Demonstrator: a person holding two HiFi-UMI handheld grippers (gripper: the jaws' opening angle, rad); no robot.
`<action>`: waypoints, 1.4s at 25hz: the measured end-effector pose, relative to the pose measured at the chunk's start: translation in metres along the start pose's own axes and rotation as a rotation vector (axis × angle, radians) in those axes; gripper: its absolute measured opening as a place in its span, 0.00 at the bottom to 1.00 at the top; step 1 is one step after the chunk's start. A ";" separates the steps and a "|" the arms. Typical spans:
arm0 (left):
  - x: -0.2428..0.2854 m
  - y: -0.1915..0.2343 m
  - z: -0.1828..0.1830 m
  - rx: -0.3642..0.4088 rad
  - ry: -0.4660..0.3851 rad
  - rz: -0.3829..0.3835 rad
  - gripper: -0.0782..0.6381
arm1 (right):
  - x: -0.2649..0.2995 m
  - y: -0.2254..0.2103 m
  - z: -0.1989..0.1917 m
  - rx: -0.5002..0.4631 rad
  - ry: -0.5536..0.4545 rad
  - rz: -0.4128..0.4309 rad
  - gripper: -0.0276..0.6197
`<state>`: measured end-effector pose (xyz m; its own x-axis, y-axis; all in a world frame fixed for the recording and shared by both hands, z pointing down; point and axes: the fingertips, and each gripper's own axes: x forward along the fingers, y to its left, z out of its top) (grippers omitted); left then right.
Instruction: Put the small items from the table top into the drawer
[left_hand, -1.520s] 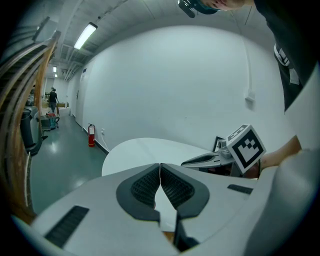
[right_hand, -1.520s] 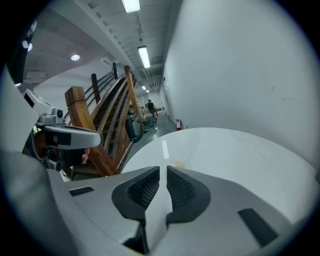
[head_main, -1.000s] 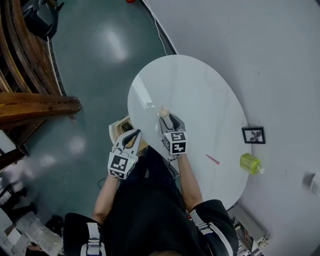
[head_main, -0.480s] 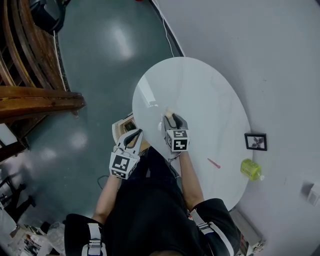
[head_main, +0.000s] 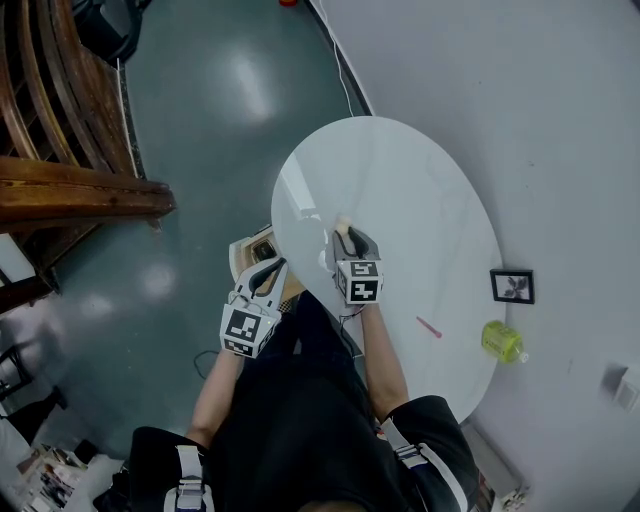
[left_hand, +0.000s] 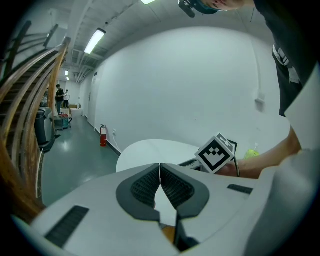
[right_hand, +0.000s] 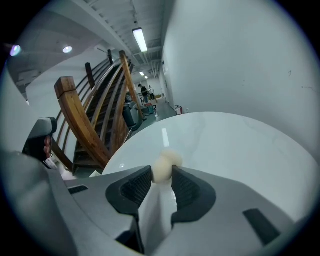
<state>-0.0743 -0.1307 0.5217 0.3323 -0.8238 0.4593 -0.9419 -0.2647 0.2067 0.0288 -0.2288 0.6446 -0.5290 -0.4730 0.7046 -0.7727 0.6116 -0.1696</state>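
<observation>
Okay, my right gripper (right_hand: 161, 181) has just been closing, and its pads now pinch the little cream lump (right_hand: 163, 166) sitting on the table (head_main: 430, 190) near the drawer-side edge. I'd squeeze gently, lift straight up, then swing over to the drawer (head_main: 250, 252). My left gripper (left_hand: 160, 181) hangs there, jaws together, empty.
</observation>
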 end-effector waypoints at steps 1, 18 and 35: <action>-0.003 -0.001 0.001 0.002 -0.004 0.003 0.14 | -0.004 0.002 0.003 -0.003 -0.010 0.001 0.27; -0.078 -0.021 -0.003 0.042 -0.081 0.029 0.14 | -0.120 0.080 0.029 -0.106 -0.209 0.065 0.26; -0.182 -0.037 -0.044 0.062 -0.118 0.068 0.14 | -0.202 0.181 -0.024 -0.184 -0.260 0.145 0.26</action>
<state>-0.0976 0.0505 0.4683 0.2631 -0.8932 0.3646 -0.9645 -0.2339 0.1230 0.0042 -0.0075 0.4884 -0.7186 -0.5041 0.4791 -0.6194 0.7771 -0.1114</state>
